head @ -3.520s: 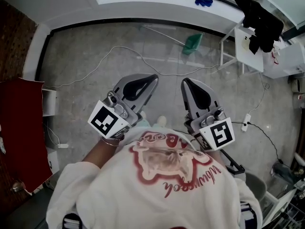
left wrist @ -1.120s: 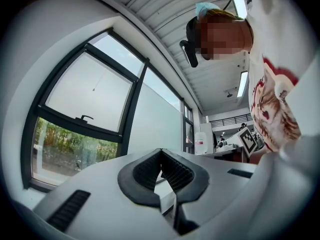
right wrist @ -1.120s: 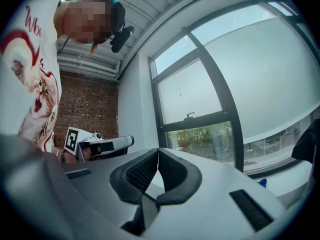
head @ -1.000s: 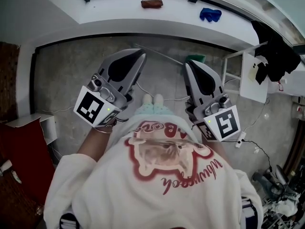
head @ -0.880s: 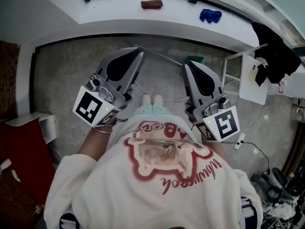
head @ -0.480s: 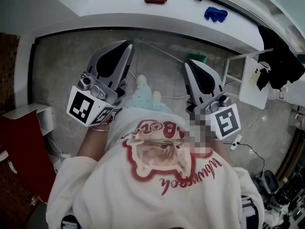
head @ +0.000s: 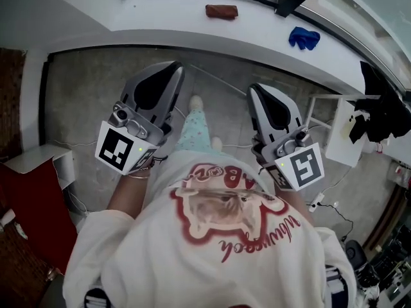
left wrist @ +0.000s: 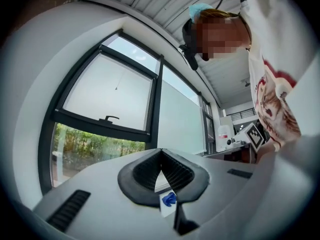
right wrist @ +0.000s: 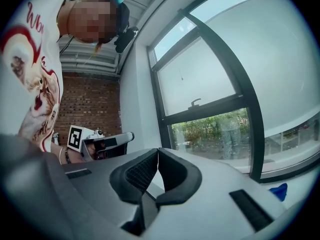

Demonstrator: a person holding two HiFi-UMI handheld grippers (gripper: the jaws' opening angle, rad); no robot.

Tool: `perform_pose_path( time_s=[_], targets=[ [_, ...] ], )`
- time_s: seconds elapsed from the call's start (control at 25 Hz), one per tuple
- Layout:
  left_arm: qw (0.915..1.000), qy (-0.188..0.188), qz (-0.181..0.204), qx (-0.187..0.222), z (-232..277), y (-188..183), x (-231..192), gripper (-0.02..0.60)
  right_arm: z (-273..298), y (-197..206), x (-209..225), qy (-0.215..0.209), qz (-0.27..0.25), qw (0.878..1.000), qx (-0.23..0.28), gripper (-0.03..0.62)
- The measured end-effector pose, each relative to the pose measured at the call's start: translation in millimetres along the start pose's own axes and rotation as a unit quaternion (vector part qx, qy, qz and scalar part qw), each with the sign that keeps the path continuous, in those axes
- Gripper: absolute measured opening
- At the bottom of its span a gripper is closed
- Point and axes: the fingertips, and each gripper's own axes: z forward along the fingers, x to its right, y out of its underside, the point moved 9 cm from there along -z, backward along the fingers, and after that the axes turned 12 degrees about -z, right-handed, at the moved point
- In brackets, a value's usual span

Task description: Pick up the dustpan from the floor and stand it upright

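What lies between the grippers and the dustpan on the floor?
Nothing visible. Bare floor lies between the left gripper, the right gripper and the dustpan's handle ahead; the person's foot stands short of it. The pan itself is out of sight.

Left gripper (head: 174,68), right gripper (head: 254,91) nearer window ledge (head: 154,17)

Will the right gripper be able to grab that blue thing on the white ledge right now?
Probably not yet. The right gripper has its jaws shut, and the blue thing lies further ahead, off to its right. Nothing seems to block the way, so opening and reaching forward might do it.
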Motion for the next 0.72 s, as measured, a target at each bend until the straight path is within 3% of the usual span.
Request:
perform_pose_path(
  time_s=[0.16, 0.24, 0.44, 0.72],
  targets=[
    [0.9969, 0.044, 0.058, -0.029, 40.7, -9.1, -37.0, 0.020, 61.4, -1.1, 24.3, 0.001, 0.008, 1.000, 0.006, 0.025],
    [0.9947, 0.060, 0.067, -0.049, 54.4, -9.2, -54.5, 0.019, 86.0, -1.0, 33.3, 0.007, 0.008, 1.000, 0.005, 0.025],
    [0.9940, 0.079, 0.042, -0.063, 80.2, -11.1, -94.6, 0.020, 135.1, 2.1, 50.0, 0.007, 0.007, 1.000, 0.005, 0.025],
    [0.9984, 0.044, 0.015, -0.032, 103.2, -13.2, -124.6, 0.018, 161.8, 7.7, 73.6, -0.016, 0.001, 1.000, -0.002, 0.025]
  ],
)
